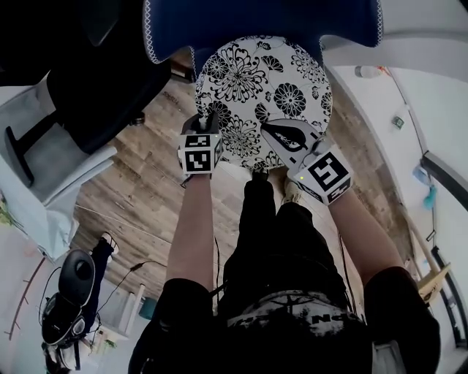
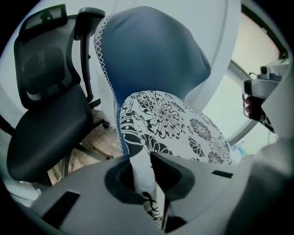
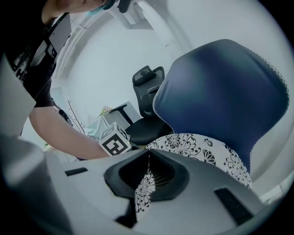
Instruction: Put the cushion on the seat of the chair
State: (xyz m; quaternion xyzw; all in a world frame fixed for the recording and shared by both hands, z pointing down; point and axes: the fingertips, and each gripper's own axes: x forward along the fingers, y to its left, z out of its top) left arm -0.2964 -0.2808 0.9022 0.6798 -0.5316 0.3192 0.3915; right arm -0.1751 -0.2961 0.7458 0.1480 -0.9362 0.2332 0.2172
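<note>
Your left tongs [image 1: 207,124] are closed on the cushion [image 1: 263,88]; the left gripper view shows a fold of its rim pinched tight between the 2 jaws of the left tongs [image 2: 149,158]; your right tongs [image 1: 281,135] are closed on the cushion as well, and the right gripper view shows a thin flap of flower-printed fabric clamped between the jaws of the right tongs [image 3: 148,158].

In the head view the round black-and-white floral cushion lies straight ahead of you at 12 o'clock, over the seat of the blue chair [image 1: 263,22]; your left tongs hold its rim at about 8 o'clock and your right tongs at about 5 o'clock; its far edge sits against the base of the chair's back. You cannot tell from any view whether it rests fully on the seat.

From the left gripper view the cushion [image 2: 174,124] spreads away from the jaws toward the blue chair [image 2: 151,59]; from the right gripper view the cushion [image 3: 197,147] lies below the chair's back [image 3: 220,92].

A black office chair [image 1: 95,80] stands at 10 o'clock of the cushion, on the wooden floor [image 1: 146,197].
</note>
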